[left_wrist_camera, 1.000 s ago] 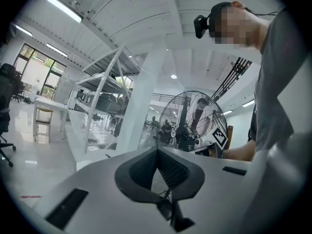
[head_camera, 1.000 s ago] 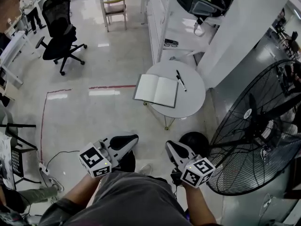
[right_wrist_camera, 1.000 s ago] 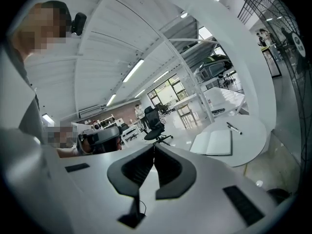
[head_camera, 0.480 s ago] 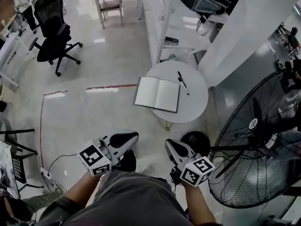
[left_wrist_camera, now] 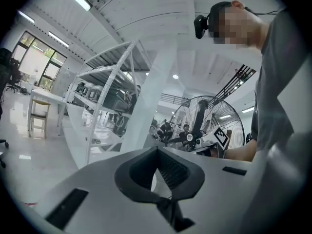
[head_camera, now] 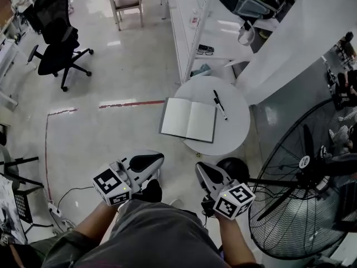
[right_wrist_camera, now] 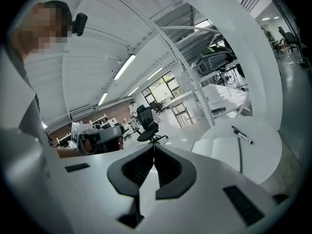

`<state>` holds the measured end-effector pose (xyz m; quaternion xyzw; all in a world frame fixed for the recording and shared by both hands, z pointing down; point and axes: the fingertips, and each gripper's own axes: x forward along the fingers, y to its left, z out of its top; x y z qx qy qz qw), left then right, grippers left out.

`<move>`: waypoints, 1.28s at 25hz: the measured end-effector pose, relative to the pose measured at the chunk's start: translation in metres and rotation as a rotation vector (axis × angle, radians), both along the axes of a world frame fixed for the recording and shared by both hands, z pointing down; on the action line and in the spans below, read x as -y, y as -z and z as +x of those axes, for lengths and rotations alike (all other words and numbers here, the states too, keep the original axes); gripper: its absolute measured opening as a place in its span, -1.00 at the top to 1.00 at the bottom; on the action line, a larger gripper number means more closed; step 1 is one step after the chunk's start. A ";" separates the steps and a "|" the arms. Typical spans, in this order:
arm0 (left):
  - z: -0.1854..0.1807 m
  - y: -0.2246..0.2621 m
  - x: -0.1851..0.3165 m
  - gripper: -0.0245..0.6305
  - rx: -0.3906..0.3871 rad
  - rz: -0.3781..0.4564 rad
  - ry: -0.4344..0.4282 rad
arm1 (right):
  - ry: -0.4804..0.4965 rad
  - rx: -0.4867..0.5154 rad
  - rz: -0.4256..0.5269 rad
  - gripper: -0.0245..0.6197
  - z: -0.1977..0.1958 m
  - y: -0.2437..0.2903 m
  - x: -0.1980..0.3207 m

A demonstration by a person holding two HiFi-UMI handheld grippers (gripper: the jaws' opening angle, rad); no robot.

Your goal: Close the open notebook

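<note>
An open notebook (head_camera: 188, 119) with blank white pages lies flat on a small round white table (head_camera: 234, 133), its left side jutting past the rim. A black pen (head_camera: 220, 104) rests on the table to its right. The notebook (right_wrist_camera: 229, 152) and pen (right_wrist_camera: 242, 135) also show in the right gripper view. Both grippers are held low, near the person's body and well short of the table. My left gripper (head_camera: 159, 159) is shut and empty. My right gripper (head_camera: 199, 169) is shut too, with nothing between its jaws.
A large black floor fan (head_camera: 304, 194) stands close on the right. White shelving (head_camera: 192, 21) rises behind the table, beside a white wall. A black office chair (head_camera: 56, 35) and a wooden chair (head_camera: 125, 1) stand farther back on the shiny floor.
The view has advanced toward the table: the notebook and table now sit lower and closer. Both grippers have stayed shut in the same spot by the body.
</note>
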<state>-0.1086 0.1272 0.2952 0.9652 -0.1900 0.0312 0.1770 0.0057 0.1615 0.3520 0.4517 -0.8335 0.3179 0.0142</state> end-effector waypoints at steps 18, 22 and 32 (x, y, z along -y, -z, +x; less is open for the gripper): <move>-0.017 -0.012 0.112 0.88 -0.006 -0.038 -0.095 | -0.085 -0.030 -0.050 0.86 -0.019 -0.006 0.097; -0.026 -0.015 0.131 0.88 -0.012 -0.046 -0.105 | -0.099 -0.037 -0.059 0.86 -0.027 -0.009 0.114; -0.035 -0.028 0.157 0.88 -0.011 -0.054 -0.129 | -0.108 -0.039 -0.078 0.86 -0.040 -0.020 0.139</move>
